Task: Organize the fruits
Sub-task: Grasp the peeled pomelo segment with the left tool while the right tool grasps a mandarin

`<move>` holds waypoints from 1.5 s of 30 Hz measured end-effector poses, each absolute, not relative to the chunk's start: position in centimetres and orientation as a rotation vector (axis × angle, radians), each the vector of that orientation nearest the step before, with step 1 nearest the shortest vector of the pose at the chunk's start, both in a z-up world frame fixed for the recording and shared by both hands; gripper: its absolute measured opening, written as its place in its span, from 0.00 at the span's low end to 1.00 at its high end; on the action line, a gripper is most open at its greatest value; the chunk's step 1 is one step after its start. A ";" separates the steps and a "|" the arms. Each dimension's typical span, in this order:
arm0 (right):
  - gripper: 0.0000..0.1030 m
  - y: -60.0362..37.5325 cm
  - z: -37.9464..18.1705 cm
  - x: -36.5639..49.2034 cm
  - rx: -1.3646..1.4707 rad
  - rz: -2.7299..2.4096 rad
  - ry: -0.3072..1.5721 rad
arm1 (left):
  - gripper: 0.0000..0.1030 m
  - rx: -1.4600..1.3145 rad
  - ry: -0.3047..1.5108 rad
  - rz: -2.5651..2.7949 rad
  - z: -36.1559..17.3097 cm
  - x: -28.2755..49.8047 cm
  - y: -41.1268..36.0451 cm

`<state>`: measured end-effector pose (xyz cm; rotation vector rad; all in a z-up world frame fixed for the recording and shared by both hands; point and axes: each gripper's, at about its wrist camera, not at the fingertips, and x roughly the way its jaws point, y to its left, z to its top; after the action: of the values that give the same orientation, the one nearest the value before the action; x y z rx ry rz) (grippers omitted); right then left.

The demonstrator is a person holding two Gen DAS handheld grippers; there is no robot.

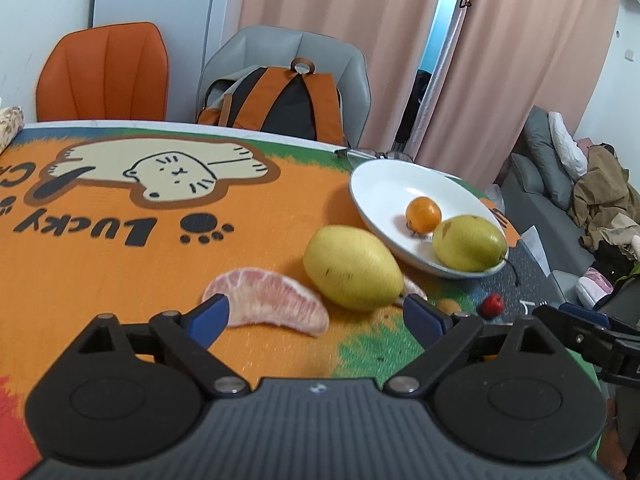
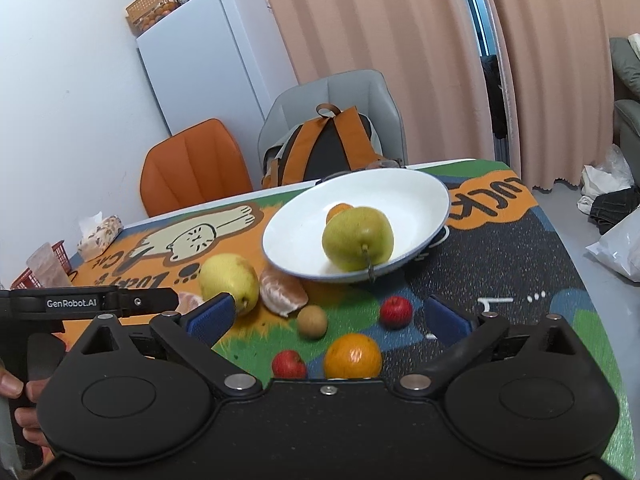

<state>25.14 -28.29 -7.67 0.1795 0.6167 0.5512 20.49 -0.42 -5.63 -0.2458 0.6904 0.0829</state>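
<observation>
Two fruits are seen in the white plate [image 1: 384, 184]: a pear [image 1: 469, 243] and an orange [image 1: 423, 214]. Another pear [image 1: 352, 267] lies just beside the plate. Left claw [image 1: 316, 316] and right claw [image 2: 330, 320] are spread apart, nothing gripped.

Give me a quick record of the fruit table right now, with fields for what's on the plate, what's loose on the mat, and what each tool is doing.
plate: white plate holds a green pear and a small orange
loose on mat: yellow pear, pomelo segment, peeled citrus piece, small brown fruit, two small red fruits, large orange
left tool: open, nothing gripped, pomelo segment and yellow pear ahead of it
right tool: open, nothing gripped, loose fruits between its fingers
surface: cartoon cat mat
</observation>
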 end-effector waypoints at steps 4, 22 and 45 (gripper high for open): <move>0.87 -28.2 -8.1 24.6 0.170 0.547 0.638 | 0.90 -0.247 0.684 0.084 -5.8 19.6 -0.1; 0.77 -27.6 -9.6 23.4 0.155 0.515 0.674 | 0.90 -0.268 0.697 0.127 -7.4 18.0 3.2; 0.37 -28.3 -12.0 26.2 0.230 0.520 0.701 | 0.94 -0.228 0.761 0.139 -9.6 22.6 2.3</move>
<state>26.16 -28.32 -12.03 0.2302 0.7007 0.5201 22.63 2.28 -9.57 -0.2276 0.7606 0.1391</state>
